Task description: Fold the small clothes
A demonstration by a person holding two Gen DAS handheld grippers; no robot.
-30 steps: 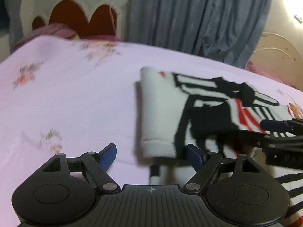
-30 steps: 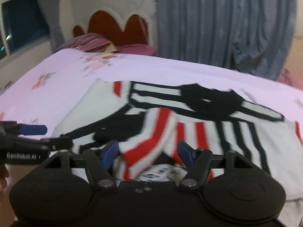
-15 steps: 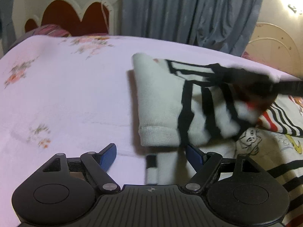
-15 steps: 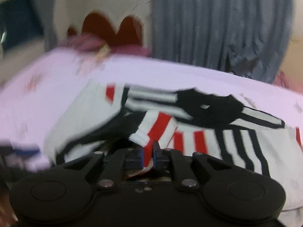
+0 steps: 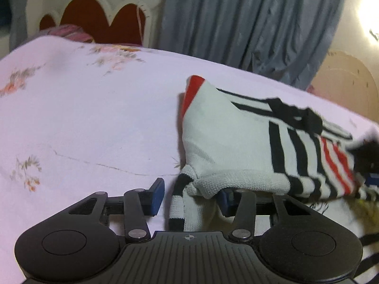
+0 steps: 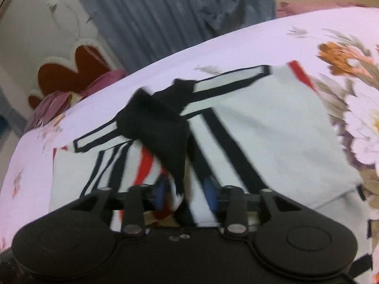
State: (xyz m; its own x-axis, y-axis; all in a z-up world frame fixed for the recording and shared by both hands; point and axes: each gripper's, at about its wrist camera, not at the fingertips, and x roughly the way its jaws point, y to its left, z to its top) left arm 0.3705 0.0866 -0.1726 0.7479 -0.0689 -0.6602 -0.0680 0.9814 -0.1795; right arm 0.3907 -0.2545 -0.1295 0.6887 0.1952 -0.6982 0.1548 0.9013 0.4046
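Lettering unreadable on striped garment (image 5: 232, 142) over bedsheet (image 5: 94, 123).

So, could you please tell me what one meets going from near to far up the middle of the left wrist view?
Left hand-held gripper → striped garment → floral bedsheet → grey curtain.

No legible text, label or number in either view.
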